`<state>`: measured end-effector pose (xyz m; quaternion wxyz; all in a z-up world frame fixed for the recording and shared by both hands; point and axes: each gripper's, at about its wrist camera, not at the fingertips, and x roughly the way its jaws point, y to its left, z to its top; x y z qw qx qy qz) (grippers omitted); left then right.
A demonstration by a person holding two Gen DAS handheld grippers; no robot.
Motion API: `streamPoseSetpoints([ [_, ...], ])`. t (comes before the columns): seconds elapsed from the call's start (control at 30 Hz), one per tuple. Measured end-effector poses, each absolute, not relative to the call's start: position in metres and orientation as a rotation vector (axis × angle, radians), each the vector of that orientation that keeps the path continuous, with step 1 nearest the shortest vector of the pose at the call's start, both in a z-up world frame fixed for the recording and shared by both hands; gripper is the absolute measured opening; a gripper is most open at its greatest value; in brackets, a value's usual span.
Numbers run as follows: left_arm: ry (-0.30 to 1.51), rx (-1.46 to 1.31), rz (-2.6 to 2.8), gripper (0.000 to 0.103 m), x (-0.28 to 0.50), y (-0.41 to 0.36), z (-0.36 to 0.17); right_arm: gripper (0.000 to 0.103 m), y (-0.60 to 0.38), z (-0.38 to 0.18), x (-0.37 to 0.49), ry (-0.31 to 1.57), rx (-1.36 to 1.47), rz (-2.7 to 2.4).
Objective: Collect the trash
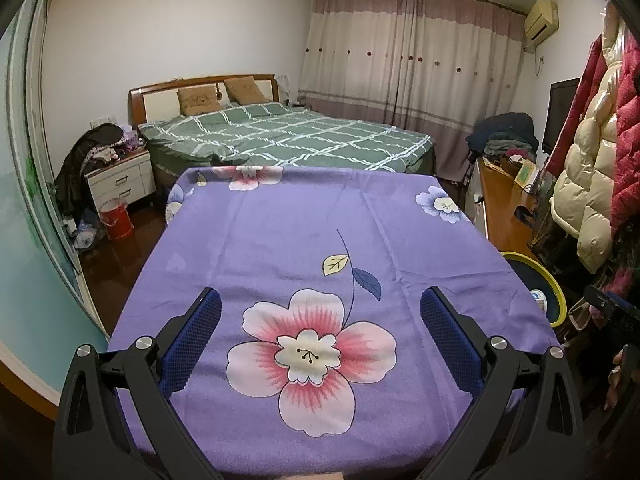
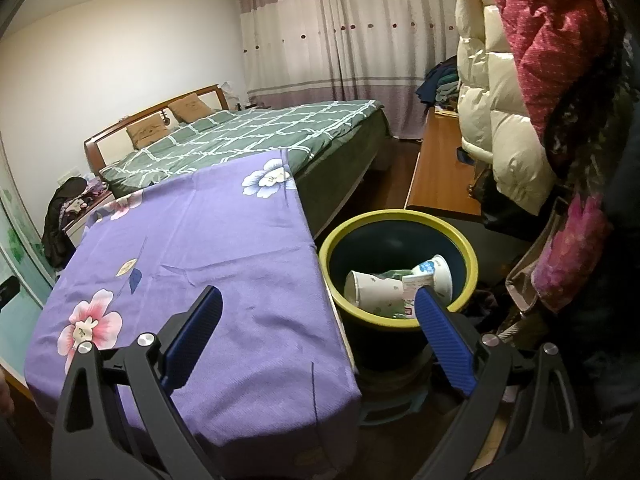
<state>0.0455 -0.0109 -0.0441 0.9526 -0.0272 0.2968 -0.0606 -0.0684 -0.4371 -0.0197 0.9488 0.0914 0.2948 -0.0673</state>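
Note:
A dark bin with a yellow-green rim point(image 2: 404, 216) stands just right of a table covered in a purple flowered cloth point(image 2: 192, 248). Inside lie two paper cups point(image 2: 376, 292) and crumpled wrappers point(image 2: 416, 280). My right gripper point(image 2: 316, 300) is open, hovering over the table's right edge and the bin's near rim, with nothing between its blue fingers. My left gripper point(image 1: 320, 312) is open above the purple cloth point(image 1: 304, 216), over the large pink flower print, and holds nothing. The bin's rim point(image 1: 556, 280) peeks out at the table's right edge in the left wrist view.
A bed with a green checked cover point(image 1: 280, 136) lies beyond the table. A white nightstand piled with clothes point(image 1: 120, 176) and a red bucket point(image 1: 116, 218) stand at left. Padded coats point(image 2: 520, 80) hang at right over a wooden desk point(image 2: 440, 168).

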Motion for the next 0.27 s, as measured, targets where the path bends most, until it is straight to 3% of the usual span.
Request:
streamPoseSetpoints([
  [0.27, 0.72, -0.005, -0.059, 0.098, 0.141, 0.006, -0.074, 0.095, -0.389, -0.032, -0.01, 0.651, 0.136, -0.042],
])
